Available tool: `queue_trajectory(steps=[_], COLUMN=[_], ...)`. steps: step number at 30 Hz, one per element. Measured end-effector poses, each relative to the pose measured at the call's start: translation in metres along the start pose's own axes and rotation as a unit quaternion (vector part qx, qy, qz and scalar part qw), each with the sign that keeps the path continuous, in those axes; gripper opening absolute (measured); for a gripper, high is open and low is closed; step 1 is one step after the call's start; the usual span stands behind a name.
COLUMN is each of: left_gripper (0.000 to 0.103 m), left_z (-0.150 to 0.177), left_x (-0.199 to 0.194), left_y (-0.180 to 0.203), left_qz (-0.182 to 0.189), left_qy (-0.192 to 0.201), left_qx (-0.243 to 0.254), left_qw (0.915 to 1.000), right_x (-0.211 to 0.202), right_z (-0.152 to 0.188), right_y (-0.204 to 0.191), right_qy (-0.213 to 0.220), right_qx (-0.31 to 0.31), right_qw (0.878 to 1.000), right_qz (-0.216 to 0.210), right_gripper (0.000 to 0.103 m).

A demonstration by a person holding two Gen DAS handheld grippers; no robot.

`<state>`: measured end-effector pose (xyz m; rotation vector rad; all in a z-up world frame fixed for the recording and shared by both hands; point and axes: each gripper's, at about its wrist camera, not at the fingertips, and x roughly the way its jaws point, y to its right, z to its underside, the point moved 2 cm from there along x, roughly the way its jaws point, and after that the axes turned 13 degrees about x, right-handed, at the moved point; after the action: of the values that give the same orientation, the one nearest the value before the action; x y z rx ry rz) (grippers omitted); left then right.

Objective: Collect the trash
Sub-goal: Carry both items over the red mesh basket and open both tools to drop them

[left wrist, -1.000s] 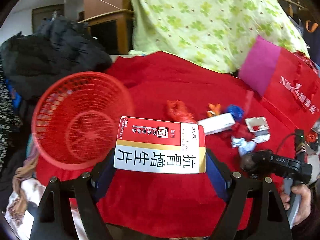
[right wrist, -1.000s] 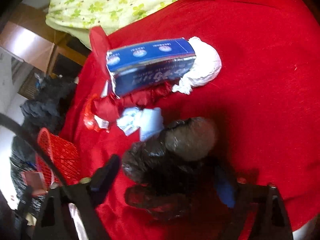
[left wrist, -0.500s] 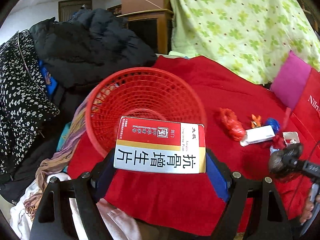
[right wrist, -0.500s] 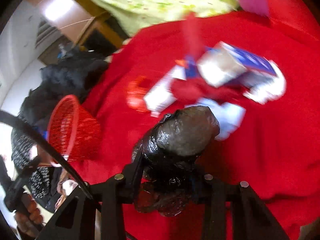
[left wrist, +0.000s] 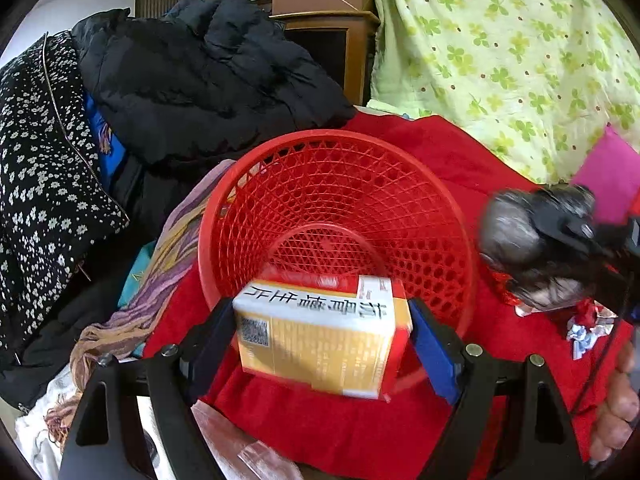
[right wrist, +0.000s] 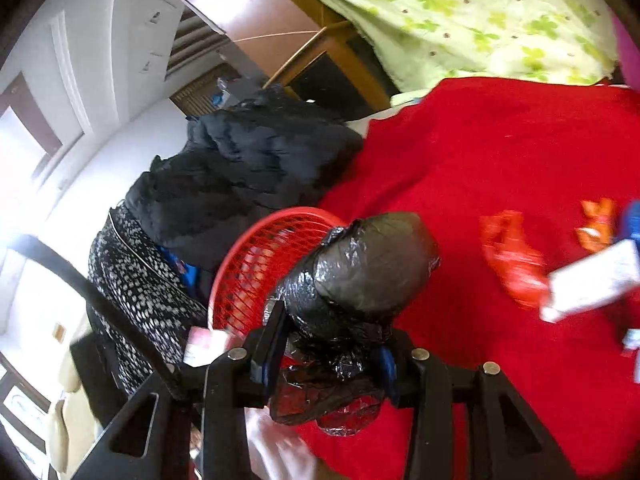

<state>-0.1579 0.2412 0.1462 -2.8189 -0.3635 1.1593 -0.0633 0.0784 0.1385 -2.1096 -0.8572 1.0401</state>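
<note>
A red mesh basket (left wrist: 420, 184) lies tipped toward me on the red cloth (left wrist: 328, 436); it also shows in the right wrist view (right wrist: 244, 268). My left gripper (left wrist: 322, 332) has its jaws apart around a red, white and yellow medicine box (left wrist: 320, 336), which is tilted forward at the basket's near rim and looks blurred. My right gripper (right wrist: 328, 354) is shut on a knotted black plastic bag (right wrist: 368, 268), held above the cloth just right of the basket; it also shows in the left wrist view (left wrist: 532, 248).
Black jackets (left wrist: 200, 76) and a dotted garment (left wrist: 36, 184) pile up left of the basket. A green-patterned quilt (left wrist: 520, 52) lies behind. Loose wrappers (right wrist: 512, 256) and a white box (right wrist: 596, 280) lie on the cloth at the right.
My left gripper has opened and the medicine box has tipped forward at the basket's rim. My right gripper has carried the black bag left, close to the basket.
</note>
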Motion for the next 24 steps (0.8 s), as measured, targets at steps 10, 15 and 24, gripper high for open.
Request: queue_trajectory(steps=[10,15,24], left_gripper=[0.085,0.090,0.089], left_z=[0.003,0.012,0.038], left_x=[-0.016,-0.016,0.043], left_y=[-0.028,-0.054,-0.083], left_qz=[-0.064,-0.096,0.019], left_qy=[0.050,0.032,-0.062], left_qx=[0.005,-0.022,-0.136], left_qw=[0.9967,0.9947,0.9885], right_x=[0.046,0.039,0.087], right_z=[-0.005,-0.005,0.013], right_y=[0.006,0.033,0.050], right_qy=[0.003,0.006,-0.081], right_qx=[0.012,0.024,0.041], right_qw=[1.000,0.999,0.992], right_qz=[0.000,0.047,0.087], right_gripper=[0.069,0.069,0.037])
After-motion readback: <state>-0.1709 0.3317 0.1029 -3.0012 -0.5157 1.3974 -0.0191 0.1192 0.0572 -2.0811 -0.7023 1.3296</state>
